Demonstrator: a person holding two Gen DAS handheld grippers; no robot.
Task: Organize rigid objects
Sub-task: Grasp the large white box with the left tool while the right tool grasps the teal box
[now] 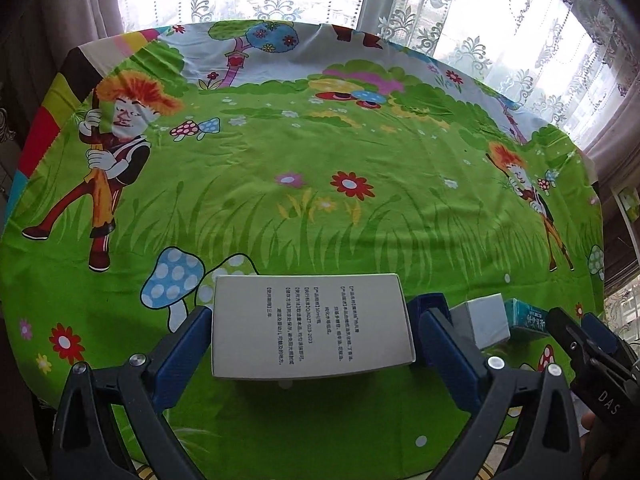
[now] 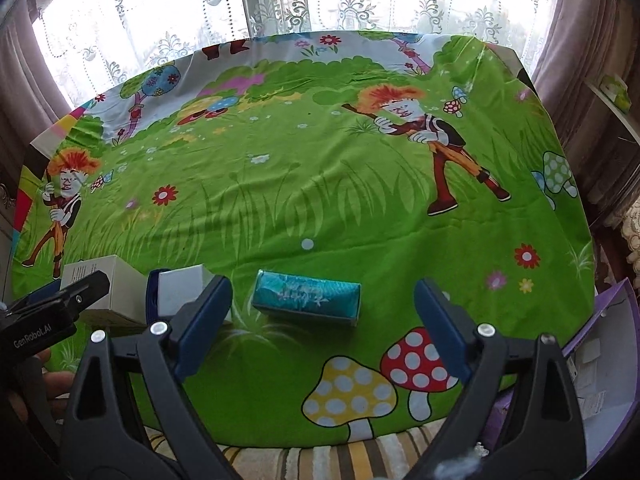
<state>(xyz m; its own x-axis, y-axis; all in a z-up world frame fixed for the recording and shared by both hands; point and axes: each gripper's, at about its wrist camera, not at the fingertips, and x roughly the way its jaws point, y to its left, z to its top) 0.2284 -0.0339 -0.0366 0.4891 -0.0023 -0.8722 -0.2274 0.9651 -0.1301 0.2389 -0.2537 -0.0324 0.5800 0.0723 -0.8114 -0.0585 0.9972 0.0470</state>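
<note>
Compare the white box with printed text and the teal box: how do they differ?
The white box is plain white with small black print on top; the teal box is patterned teal. The white box sits between the left gripper fingers; the teal box lies ahead of the open right gripper, with nothing gripping it. The white box looks broader, the teal box narrower, though the views differ. Both are rectangular boxes lying flat on the green tablecloth.

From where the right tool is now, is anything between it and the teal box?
Nothing visible. The right tool is open, and the teal box lies on the cloth straight ahead, between its fingers' lines. The small white box sits off to the left.
</note>
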